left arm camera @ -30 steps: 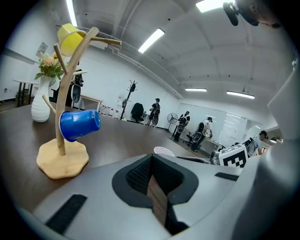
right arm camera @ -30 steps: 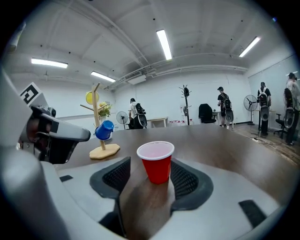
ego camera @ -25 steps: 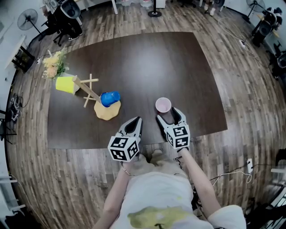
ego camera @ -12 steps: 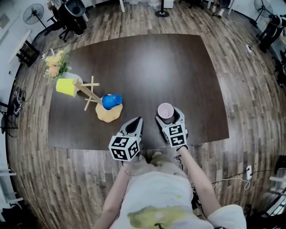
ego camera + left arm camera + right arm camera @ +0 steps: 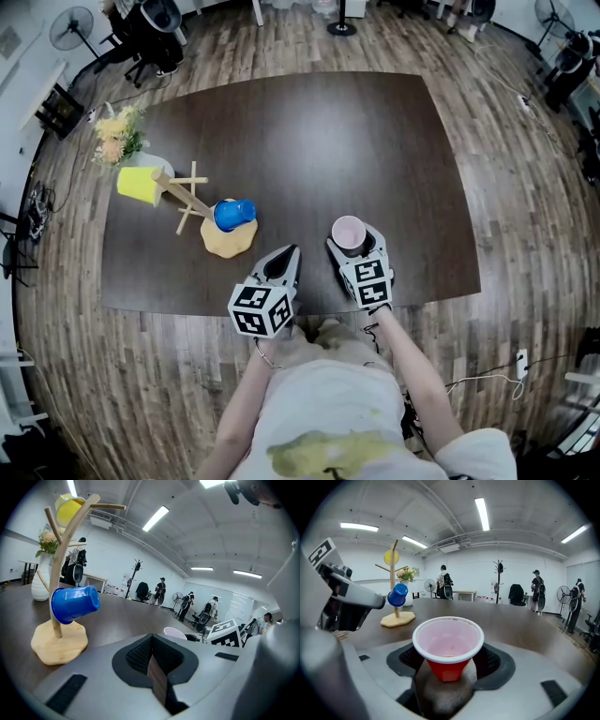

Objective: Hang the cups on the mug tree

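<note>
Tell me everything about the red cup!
The red cup looks like thin plastic, red outside, pale pink inside with a white rim, and empty. It stands upright on the dark table, near its front edge, between the right tongs, which have just been closing around it; whether they squeeze it yet isn't clear.

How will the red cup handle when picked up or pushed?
The red cup lets light through its walls, so it is likely thin, light and easy to crush. It tapers to a narrow base, so a push near the rim may tip it. Tipped, it would probably roll in a curve.
</note>
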Demonstrator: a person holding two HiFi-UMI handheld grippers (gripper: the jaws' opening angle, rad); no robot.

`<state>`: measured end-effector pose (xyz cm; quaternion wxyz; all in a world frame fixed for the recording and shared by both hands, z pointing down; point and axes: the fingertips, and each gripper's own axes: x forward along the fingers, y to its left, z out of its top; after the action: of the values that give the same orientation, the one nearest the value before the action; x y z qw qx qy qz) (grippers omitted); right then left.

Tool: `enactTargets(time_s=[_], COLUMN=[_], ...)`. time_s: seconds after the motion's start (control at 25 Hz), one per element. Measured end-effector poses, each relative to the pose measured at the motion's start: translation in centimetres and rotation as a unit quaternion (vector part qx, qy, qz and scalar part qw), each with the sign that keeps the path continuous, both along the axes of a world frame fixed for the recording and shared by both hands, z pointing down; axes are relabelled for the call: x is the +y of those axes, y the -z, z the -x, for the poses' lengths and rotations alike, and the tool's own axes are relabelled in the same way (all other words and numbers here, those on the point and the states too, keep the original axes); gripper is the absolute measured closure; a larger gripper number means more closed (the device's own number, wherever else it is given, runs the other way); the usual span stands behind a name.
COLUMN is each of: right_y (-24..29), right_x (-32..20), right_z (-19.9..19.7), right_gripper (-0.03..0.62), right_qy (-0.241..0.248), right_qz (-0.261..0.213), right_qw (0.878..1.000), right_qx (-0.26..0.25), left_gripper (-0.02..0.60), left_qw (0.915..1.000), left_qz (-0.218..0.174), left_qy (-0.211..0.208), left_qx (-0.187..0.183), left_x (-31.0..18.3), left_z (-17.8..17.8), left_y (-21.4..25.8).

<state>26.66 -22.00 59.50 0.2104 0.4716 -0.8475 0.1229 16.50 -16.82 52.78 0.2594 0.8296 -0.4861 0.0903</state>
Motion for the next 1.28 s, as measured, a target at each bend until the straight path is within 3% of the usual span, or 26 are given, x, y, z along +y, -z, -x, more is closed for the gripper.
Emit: enactTargets(time_s=[0.6,1.28], right_y=[4.8,11.7], right_x=[-0.9,-1.5], right_z=[2.4,11.0], right_gripper=[0.281,0.284], right_qy=[0.018,0.061], right_qz=[-0.033,-0.087], right_qw=[0.999,0.99], right_qx=[0.009,0.093], left_gripper=[0.558,0.558], left_qw=[0.9992,0.9972], left_qz=[-0.038,-0.075], left_qy=[-0.001,-0.006], left_qx=[-0.006,0.0], left_x=[0.5,1.2], left_z=[1.9,10.4], left_y=[3.4,7.6])
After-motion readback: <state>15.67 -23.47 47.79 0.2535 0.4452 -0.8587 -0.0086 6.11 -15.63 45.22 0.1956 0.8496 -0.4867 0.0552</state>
